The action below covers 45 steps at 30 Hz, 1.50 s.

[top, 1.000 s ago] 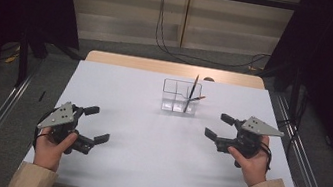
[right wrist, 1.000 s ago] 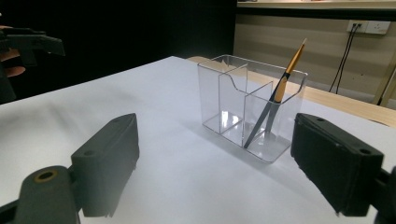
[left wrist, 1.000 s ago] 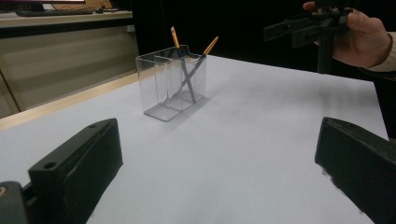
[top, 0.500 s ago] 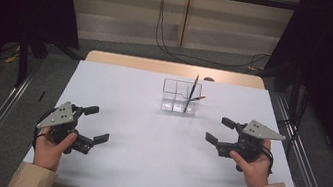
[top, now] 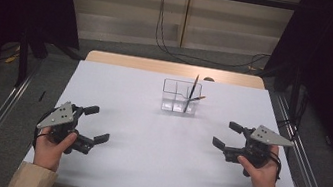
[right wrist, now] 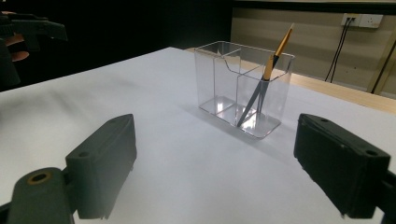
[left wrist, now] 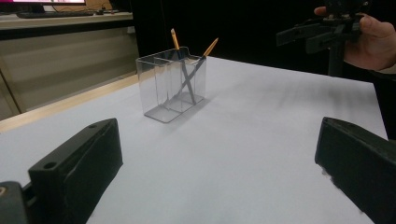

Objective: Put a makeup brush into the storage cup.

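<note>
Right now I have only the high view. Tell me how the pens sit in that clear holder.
Observer: In the left gripper view the two pens cross each other inside one end compartment of the clear holder.
Operator: Check the rest of the holder.
Observer: The right gripper view shows a divider, and nothing in the part beside the pens.
Operator: Describe the pens.
Observer: Close up, each has a gold upper end on a grey shaft.

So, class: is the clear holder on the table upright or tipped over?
Upright: the clear holder stands on its flat base, open top upward, two pens leaning inside.
</note>
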Motion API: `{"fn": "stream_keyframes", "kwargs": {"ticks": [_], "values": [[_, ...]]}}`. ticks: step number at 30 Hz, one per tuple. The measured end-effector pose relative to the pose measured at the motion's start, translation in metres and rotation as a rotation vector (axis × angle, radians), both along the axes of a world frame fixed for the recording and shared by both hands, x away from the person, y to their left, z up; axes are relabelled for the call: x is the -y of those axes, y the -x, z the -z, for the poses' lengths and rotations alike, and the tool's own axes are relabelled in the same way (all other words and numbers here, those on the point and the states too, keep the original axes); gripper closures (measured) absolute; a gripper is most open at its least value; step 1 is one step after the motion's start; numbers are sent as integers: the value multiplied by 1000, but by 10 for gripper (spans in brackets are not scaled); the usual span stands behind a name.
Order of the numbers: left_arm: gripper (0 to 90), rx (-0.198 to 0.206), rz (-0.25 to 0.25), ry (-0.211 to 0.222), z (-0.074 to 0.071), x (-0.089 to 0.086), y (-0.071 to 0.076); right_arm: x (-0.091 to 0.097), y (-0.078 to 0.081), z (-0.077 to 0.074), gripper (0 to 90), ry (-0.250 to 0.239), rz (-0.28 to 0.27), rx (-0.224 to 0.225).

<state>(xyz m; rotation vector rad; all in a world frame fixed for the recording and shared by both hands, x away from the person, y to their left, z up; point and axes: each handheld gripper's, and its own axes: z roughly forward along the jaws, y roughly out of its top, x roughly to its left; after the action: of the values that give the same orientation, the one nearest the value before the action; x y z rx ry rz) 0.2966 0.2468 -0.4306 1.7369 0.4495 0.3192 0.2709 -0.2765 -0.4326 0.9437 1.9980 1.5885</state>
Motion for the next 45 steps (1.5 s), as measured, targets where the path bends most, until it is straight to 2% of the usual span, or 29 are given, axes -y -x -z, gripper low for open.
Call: {"fn": "stream_keyframes", "kwargs": {"ticks": [19, 32, 45], "values": [[6, 0, 1, 0, 0, 0, 0, 13, 14, 2, 125, 30, 10, 4], [6, 7, -1, -2, -1, -1, 0, 22, 24, 9, 124, 40, 26, -10], [6, 5, 1, -3, -1, 0, 0, 25, 28, 10, 124, 27, 34, -4]]}}
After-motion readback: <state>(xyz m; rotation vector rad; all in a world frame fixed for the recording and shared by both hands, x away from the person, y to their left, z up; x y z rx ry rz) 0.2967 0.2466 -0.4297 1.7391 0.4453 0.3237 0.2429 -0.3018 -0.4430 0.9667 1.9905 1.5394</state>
